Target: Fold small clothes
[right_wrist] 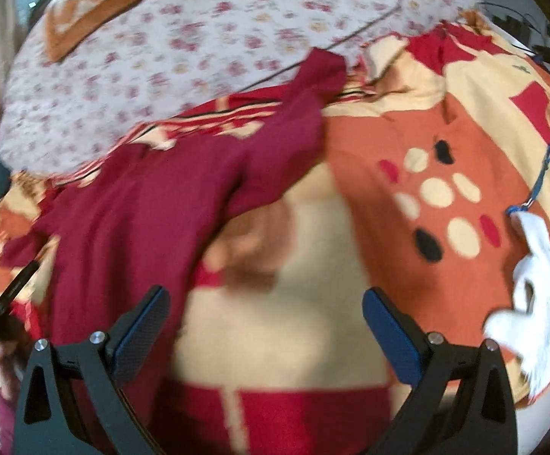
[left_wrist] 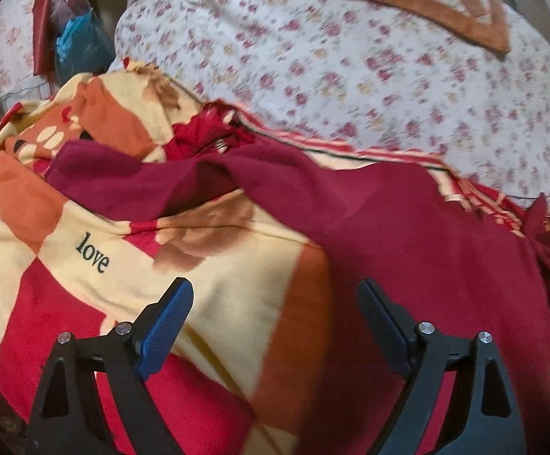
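Right claw view only: white cloth

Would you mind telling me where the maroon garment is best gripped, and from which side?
Probably the sleeve stretched away from the maroon garment: it lies narrow and flat on the patterned blanket. Approach from its free end, right gripper open, pinching across the cuff.

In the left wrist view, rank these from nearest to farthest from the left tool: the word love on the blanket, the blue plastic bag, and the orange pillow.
From the left tool, which is open over the blanket:
1. The word love, just ahead and to the left.
2. The blue plastic bag, far upper left, past the blanket's edge.
3. The orange pillow, far upper right, on the floral sheet.
Bag and pillow are close to call.
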Tool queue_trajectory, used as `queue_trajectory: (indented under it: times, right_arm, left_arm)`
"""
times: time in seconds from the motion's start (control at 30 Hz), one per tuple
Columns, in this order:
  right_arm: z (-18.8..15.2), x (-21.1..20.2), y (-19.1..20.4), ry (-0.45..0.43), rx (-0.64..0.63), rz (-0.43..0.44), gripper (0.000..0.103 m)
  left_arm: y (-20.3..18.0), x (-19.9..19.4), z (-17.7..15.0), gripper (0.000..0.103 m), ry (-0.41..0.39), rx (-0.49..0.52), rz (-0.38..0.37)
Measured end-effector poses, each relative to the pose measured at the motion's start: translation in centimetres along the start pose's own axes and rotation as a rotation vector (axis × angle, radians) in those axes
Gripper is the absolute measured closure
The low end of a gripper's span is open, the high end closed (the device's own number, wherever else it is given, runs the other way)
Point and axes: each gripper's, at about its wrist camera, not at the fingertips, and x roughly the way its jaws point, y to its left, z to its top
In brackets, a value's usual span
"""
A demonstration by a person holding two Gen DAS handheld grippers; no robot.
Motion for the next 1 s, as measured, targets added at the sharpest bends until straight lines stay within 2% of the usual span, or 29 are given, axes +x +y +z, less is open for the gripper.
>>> queue_trajectory:
  times: [0.13,0.3,0.4,0.5,0.67,0.83,1.0]
  right_arm:
    - [-1.7,-1.4,3.9,0.052,-0.076,0.110,0.000]
    - [-3.1,-3.4,9.8,0.083,-0.194,0.262,0.000]
    - [-3.3,-4.2,13.1,0.066,-0.247,0.327,0.000]
    - [-2.7,-3.8,15.8,0.030,-0.245,0.329,0.000]
    - [-0.6,-2.3,17.9,-0.037,-0.173,0.304,0.000]
    - [1.2,0.3,18.9,-0.083,-0.145,0.201,0.000]
    - [1.7,2.1,18.9,-0.144,-0.190,0.062,0.000]
  left_arm:
    - [-1.0,-1.6,-0.9,0.031,0.004,-0.001,-0.062]
    - [-2.7,-2.3,-1.4,0.031,0.014,0.049,-0.042]
    - [-3.4,-3.0,-1.5,0.031,0.008,0.071,-0.041]
    - [-4.1,-3.6,-1.3,0.031,0.002,0.087,-0.053]
    - [-5.0,-4.1,-0.8,0.031,-0.010,0.119,-0.047]
    - [-5.3,-3.8,0.0,0.031,-0.018,0.116,-0.035]
    - [-5.7,-3.3,0.6,0.031,-0.028,0.115,-0.032]
